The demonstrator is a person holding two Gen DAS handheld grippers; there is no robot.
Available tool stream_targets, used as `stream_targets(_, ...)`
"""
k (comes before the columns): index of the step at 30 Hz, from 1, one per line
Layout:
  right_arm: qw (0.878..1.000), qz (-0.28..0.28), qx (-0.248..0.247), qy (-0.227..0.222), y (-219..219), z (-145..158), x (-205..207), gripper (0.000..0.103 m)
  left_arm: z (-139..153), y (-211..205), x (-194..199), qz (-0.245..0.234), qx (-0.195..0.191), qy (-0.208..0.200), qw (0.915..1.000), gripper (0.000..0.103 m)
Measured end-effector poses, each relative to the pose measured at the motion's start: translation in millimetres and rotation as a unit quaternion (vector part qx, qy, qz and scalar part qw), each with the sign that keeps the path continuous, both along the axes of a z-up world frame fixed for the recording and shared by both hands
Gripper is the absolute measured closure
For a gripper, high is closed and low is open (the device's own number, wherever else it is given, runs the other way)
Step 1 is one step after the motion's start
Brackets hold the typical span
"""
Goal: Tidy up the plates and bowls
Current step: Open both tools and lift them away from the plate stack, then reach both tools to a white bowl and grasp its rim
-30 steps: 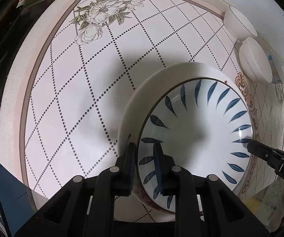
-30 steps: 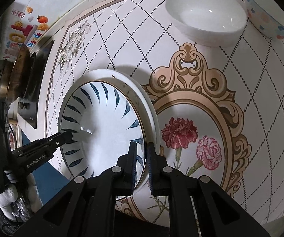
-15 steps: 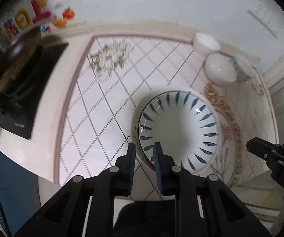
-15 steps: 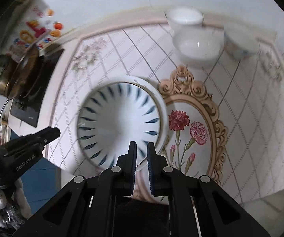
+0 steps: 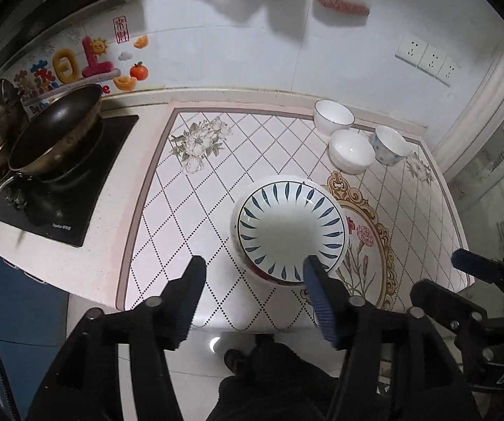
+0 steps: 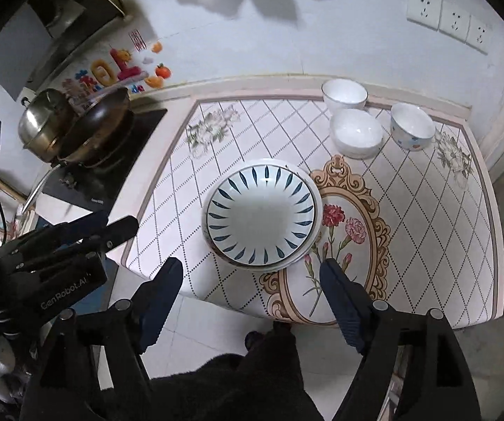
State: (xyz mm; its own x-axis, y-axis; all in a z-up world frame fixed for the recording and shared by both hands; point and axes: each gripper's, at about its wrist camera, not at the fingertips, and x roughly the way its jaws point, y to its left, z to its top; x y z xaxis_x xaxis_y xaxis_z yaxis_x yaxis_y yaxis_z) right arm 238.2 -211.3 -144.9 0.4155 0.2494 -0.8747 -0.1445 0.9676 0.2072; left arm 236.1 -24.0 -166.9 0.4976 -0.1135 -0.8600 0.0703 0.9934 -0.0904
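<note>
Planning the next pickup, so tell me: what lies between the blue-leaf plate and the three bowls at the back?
Nothing: between the blue-leaf plate and the three bowls, the right wrist view shows only bare patterned cloth.

Both tools, left tool [image 5: 252, 282] and right tool [image 6: 252, 275], have let go of the blue-leaf plate [image 5: 288, 233], jaws just opening

Both wrist cameras look steeply down from well above the counter [image 5: 217, 161]. Both views share the leaf plate [image 5: 288, 226] beyond the jaws.
</note>
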Motion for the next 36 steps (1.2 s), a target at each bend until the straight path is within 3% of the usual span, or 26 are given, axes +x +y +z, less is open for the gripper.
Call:
stream_targets(8, 1.0, -0.018, 0.017, 0.002, -32.6, -9.0, 10.7, 0.007, 1.5, -13.2, 14.6, 0.024, 0.014, -0.001, 0.9996, 0.046)
stream_targets(16, 0.997, -0.046, 0.058, 0.021, -102.6, -35.8, 85.9, 0.006, -13.6, -58.9, 93.0, 0.047, 0.015, 0.011, 0.9987, 0.046)
stream_targets(23, 0.988, -0.069, 0.118, 0.079, -177.0, -94.2, 190.2, 0.006, -59.8, -111.0, 200.5, 0.05, -0.03, 0.053, 0.9969, 0.046)
stream_targets(29, 0.966, -0.095, 0.183, 0.158, -222.3, -177.2, 273.4, 0.007, -131.9, -149.6, 282.3, 0.03, -0.09, 0.149, 0.9843, 0.046)
stream_targets(36, 0.959, -0.103, 0.193, 0.179, -225.7, -227.6, 324.8, 0.04, -184.6, -177.5, 325.7, 0.008, -0.101, 0.201, 0.9744, 0.05)
